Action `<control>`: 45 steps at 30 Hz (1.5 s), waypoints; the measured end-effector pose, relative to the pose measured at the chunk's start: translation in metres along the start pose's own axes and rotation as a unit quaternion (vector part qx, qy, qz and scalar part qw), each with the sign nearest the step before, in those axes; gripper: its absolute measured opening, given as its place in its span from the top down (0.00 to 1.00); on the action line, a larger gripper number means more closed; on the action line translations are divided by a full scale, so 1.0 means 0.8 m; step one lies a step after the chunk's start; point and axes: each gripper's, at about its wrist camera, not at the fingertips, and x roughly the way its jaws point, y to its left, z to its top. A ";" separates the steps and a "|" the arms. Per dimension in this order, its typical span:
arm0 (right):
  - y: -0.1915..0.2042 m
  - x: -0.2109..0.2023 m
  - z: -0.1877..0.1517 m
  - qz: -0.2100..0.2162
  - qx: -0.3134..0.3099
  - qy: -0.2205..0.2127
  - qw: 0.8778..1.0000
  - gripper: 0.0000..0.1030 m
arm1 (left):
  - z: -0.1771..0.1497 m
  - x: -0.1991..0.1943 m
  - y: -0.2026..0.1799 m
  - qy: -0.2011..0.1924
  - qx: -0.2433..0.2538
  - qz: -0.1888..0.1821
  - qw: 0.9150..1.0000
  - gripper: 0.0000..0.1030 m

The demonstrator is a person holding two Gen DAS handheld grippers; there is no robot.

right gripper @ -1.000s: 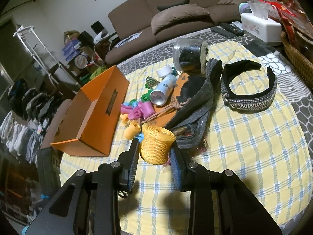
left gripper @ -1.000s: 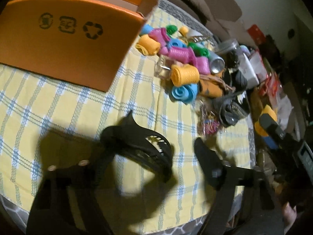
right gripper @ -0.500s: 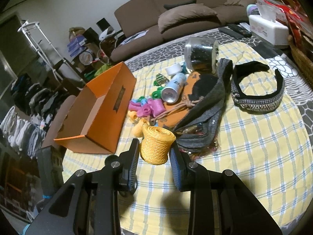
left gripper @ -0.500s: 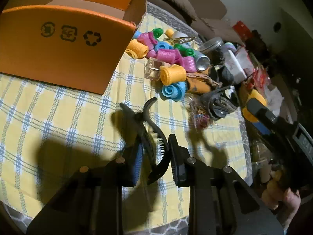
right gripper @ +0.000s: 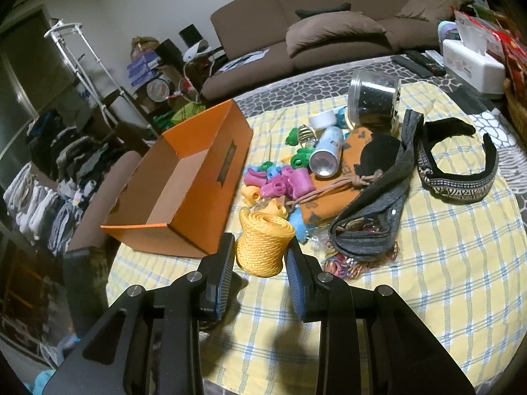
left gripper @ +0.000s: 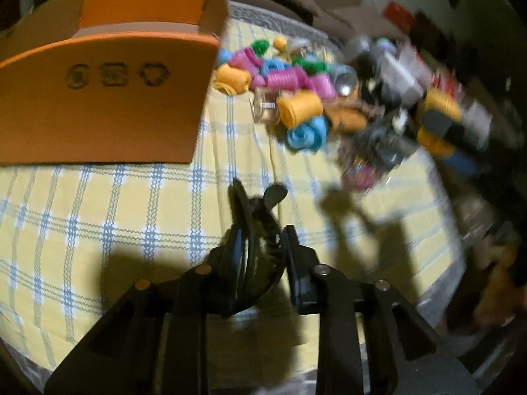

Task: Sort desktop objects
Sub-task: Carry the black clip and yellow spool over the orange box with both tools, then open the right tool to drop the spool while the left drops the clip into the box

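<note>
Left wrist view first: the left gripper is clenched on a black hair claw clip, its jaws having just been closing around it, and the clip stands between the pads with its curved length running away from the camera, tips pointing up the yellow checked cloth. Motion blur smears this picture, so how squarely the pads sit on the clip is hard to judge. The orange box lies ahead and to the left, its near wall close by and its open top facing up, while the pile of coloured hair rollers lies ahead and to the right. Right wrist view: the right gripper grasps a yellow mesh roller, squeezed at its waist, long axis upright and tilted a little left. From here the box lies ahead-left with its long axis running away from the gripper, near corner just beyond the left finger. Both loads probably go into the box; the left hand looks nearer its near wall.
</note>
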 end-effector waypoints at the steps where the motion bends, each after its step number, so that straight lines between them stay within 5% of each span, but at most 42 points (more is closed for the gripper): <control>1: 0.000 0.001 -0.001 -0.001 0.000 0.001 1.000 0.71 | -0.004 0.004 -0.003 0.001 0.012 0.009 1.000 0.75; 9: 0.006 0.008 -0.001 -0.003 -0.003 0.007 1.000 0.71 | -0.006 -0.012 0.004 -0.009 0.021 -0.011 1.000 0.81; 23: 0.064 0.018 0.014 0.021 -0.045 0.000 0.999 0.71 | 0.057 -0.127 0.030 -0.104 0.017 -0.053 0.993 0.81; 33: 0.124 0.076 0.041 0.040 -0.096 0.020 0.994 0.71 | 0.127 -0.143 0.107 -0.146 -0.026 -0.023 0.989 0.81; 45: 0.165 0.169 0.049 0.032 -0.149 0.057 0.987 0.70 | 0.147 -0.098 0.189 -0.114 -0.056 0.036 0.991 0.81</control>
